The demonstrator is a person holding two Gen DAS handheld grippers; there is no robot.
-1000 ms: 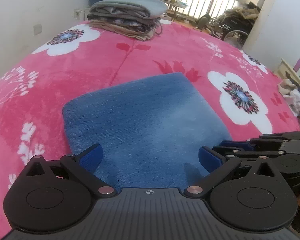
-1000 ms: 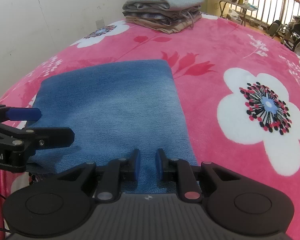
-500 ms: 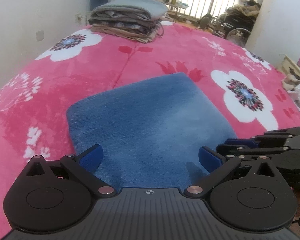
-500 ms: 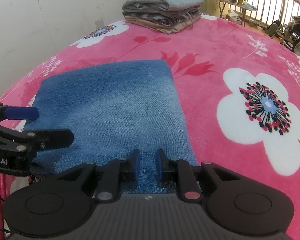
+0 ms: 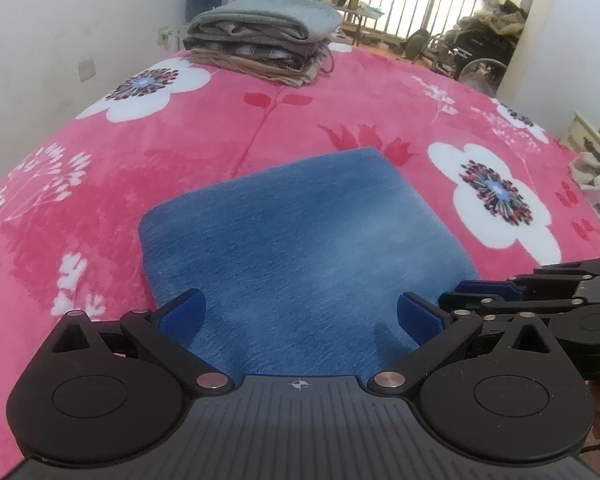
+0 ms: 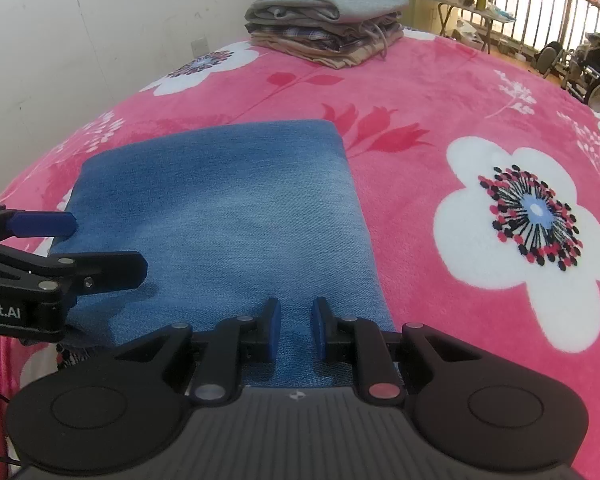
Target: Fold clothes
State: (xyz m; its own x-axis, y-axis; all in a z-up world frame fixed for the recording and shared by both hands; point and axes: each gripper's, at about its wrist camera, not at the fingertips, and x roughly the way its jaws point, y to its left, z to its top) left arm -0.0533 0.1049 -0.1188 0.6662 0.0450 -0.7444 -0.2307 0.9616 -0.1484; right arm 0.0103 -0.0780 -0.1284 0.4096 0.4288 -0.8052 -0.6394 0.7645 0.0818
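Note:
A folded blue denim garment (image 5: 300, 232) (image 6: 228, 208) lies flat on the pink flowered blanket (image 5: 140, 140). My left gripper (image 5: 300, 300) hangs over the denim's near edge, open wide, with nothing between its blue pads. It shows at the left of the right wrist view (image 6: 108, 245). My right gripper (image 6: 297, 308) points down at the near right part of the denim. Its pads stand a narrow gap apart, and the cloth under them looks flat, not bunched. This gripper also shows low on the right in the left wrist view (image 5: 472, 292).
A stack of folded clothes (image 5: 260, 40) (image 6: 332, 12) sits at the far end of the bed. A white wall runs along the left. A railing and a wheelchair (image 5: 480, 52) stand behind, and loose clothes (image 5: 596, 184) lie off the right edge.

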